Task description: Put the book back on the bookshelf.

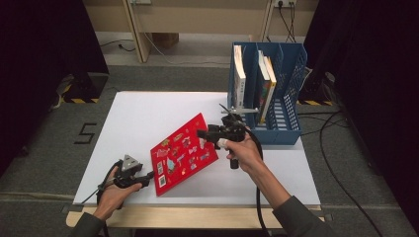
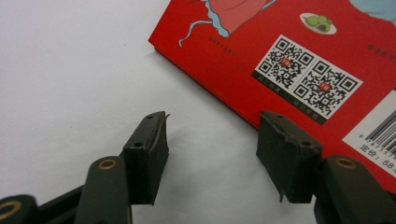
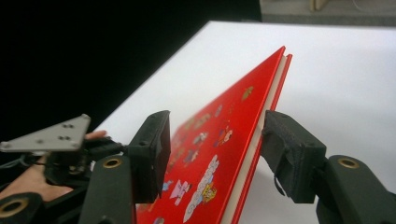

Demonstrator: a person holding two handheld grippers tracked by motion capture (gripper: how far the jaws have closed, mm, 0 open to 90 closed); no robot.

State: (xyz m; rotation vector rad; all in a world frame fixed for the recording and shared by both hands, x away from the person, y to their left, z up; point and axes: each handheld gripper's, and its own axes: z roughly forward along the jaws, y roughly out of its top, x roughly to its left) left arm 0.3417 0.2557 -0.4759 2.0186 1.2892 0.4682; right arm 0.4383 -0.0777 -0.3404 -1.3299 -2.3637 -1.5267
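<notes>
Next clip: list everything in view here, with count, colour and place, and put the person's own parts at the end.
Table: one, white top, centre of the high view.
Red book: one, red cover with cartoon pictures, near middle of the table, its right edge lifted.
File rack: one, blue, far right corner of the table.
Upright books: three, pale and multicoloured, standing in the rack.
Floor marker: one black "5" on grey floor left of the table.
Left gripper: one, black, open, at the red book's near corner, not gripping it.
Right gripper: one, black, its jaws either side of the book's lifted edge, not closed on it.
Hands: two, one on each gripper.
</notes>
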